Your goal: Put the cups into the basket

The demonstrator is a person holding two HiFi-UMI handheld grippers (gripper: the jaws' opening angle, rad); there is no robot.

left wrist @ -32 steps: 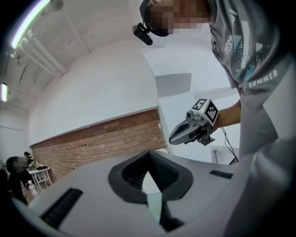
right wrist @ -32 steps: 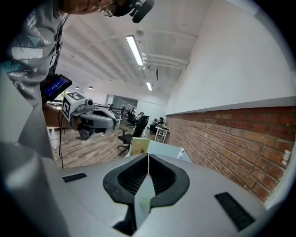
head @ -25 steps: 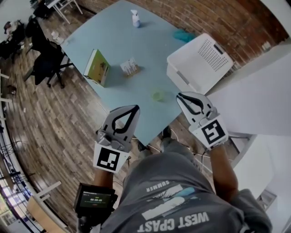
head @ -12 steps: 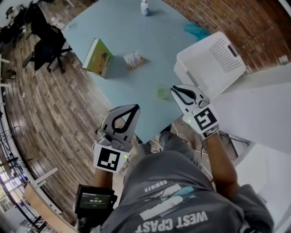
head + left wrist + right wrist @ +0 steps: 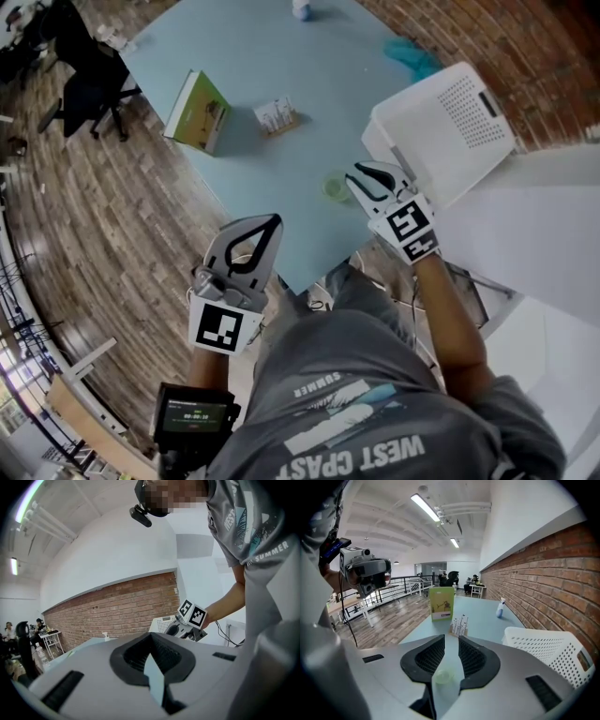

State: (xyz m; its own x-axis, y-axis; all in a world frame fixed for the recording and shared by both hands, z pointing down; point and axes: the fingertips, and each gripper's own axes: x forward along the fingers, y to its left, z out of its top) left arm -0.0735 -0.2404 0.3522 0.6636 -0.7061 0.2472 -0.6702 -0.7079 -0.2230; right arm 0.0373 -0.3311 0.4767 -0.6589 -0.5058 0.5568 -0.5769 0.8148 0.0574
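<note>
A pale green see-through cup (image 5: 332, 188) stands upright near the front edge of the light blue table (image 5: 253, 56). The white perforated basket (image 5: 445, 127) sits at the table's right corner. My right gripper (image 5: 360, 177) hovers just right of the cup, between it and the basket, with its jaws slightly open and nothing in them. In the right gripper view the cup (image 5: 442, 677) shows low in the gap behind the right gripper's (image 5: 451, 639) tips, untouched. My left gripper (image 5: 271, 221) hangs at the table's front edge, shut and empty, its tips (image 5: 151, 637) meeting.
A green book (image 5: 197, 111) stands on the table's left side, with a small rack of packets (image 5: 277, 117) beside it. A spray bottle (image 5: 302, 7) and a teal cloth (image 5: 412, 56) lie at the far end. An office chair (image 5: 80, 89) stands on the wooden floor to the left.
My right gripper has moved forward and leftward, closer to the cup. The left gripper has stayed at the table's front edge.
</note>
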